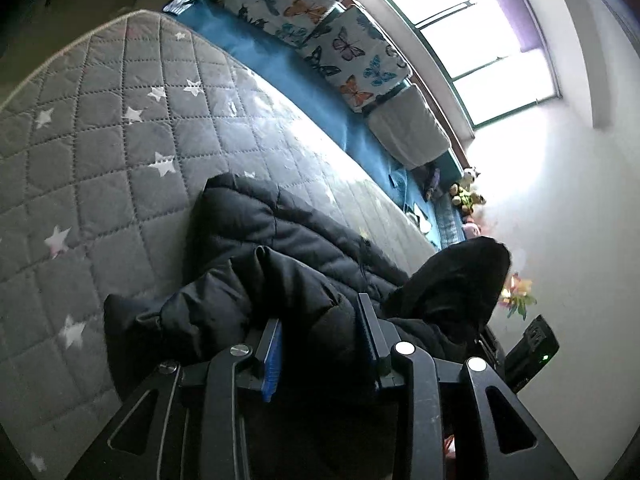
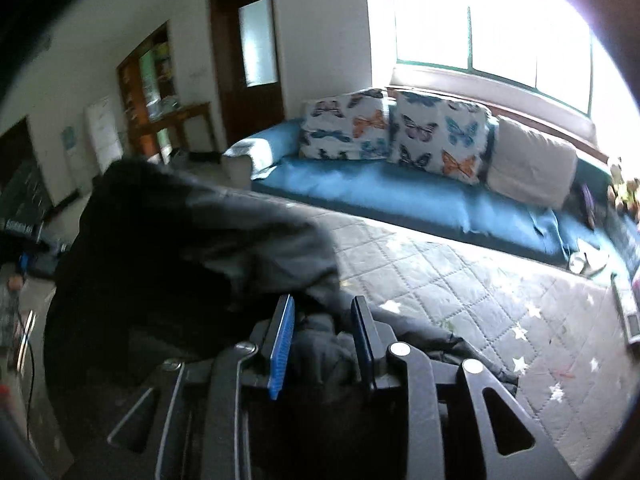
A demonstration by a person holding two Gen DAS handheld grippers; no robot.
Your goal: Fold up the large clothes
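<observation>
Two tools (image 1: 320,316) (image 2: 323,316) gripping black jacket (image 1: 256,240), quilt (image 1: 100,128) bare beyond

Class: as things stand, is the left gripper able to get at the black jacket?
Probably yes: the left gripper already has a fold of the black jacket between its fingers, with nothing in the way.

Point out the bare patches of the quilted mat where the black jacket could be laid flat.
Most of the grey star-quilted mat is bare: the wide stretch between the black puffer jacket and the mat's far corner, and the sunlit strip along the blue sofa. It is crowded at the near edge, under the bunched jacket and both grippers' fingers.
</observation>
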